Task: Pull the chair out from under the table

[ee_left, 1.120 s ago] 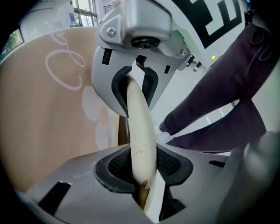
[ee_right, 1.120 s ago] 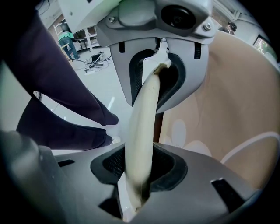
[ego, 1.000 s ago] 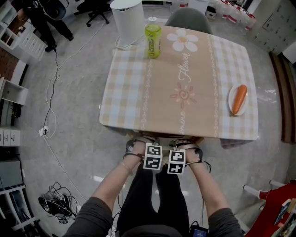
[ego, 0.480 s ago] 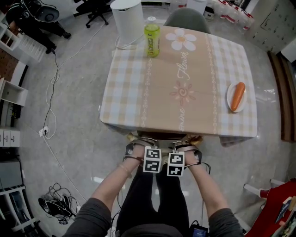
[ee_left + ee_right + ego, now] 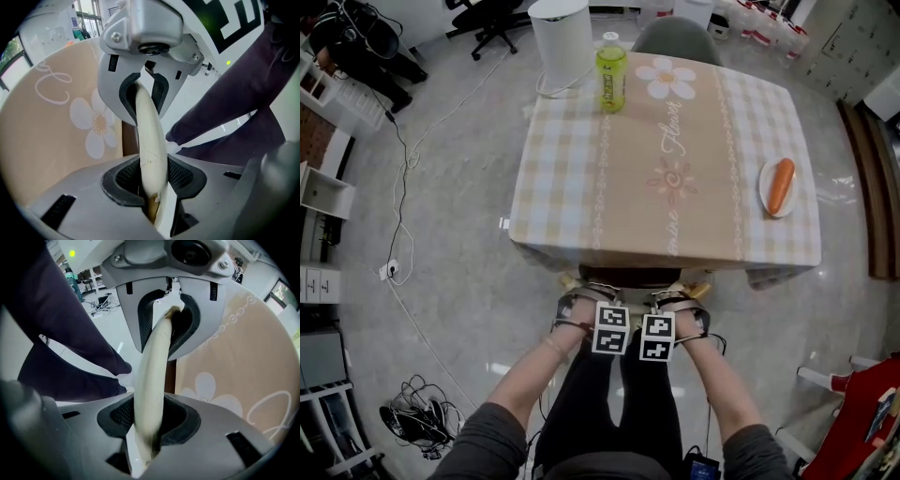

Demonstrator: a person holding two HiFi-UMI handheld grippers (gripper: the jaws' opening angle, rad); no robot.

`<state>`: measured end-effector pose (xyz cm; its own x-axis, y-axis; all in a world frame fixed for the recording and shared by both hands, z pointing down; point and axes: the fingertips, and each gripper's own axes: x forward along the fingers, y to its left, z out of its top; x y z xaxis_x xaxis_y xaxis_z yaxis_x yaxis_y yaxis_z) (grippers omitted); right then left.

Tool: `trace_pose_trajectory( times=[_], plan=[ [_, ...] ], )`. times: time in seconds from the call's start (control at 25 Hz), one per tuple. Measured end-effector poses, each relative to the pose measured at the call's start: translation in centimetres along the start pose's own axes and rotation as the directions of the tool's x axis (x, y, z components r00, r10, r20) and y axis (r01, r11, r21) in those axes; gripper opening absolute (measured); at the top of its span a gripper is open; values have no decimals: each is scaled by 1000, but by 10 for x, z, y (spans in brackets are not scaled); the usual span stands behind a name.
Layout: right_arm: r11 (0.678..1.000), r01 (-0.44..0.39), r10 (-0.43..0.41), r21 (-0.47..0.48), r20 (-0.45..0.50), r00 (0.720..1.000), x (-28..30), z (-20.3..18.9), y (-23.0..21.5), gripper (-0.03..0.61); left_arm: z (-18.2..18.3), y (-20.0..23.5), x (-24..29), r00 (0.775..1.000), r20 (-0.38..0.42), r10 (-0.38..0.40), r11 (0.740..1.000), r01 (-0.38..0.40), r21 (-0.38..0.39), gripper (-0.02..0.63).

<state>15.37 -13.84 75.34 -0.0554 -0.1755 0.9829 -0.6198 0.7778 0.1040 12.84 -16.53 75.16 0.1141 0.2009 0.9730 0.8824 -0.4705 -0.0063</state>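
My left hand-held gripper (image 5: 584,298) and right hand-held gripper (image 5: 678,298) each clamp the cream top rim of the chair (image 5: 149,126), which sits mostly under the surface (image 5: 562,187). The rim seems stiff, smooth, maybe slippery. The cloth (image 5: 703,197) says "Flower"; the bottle (image 5: 611,80) label is unreadable.
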Motion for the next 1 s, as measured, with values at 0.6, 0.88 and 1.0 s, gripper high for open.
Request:
trace_pose_trajectory(
  times=[0.6, 0.88, 1.0],
  plan=[
    [999, 20, -18, 51, -24, 1000, 0, 20, 47, 129, 0, -50, 1, 1000, 11, 9, 998, -10, 56, 146],
    [997, 21, -18, 78, -35, 999, 0, 30, 63, 129, -3, -67, 0, 1000, 13, 7, 997, -8, 82, 146],
    [996, 23, -20, 84, -37, 999, 0, 32, 65, 129, -3, -69, 0, 1000, 13, 9, 996, -10, 89, 146]
  ],
)
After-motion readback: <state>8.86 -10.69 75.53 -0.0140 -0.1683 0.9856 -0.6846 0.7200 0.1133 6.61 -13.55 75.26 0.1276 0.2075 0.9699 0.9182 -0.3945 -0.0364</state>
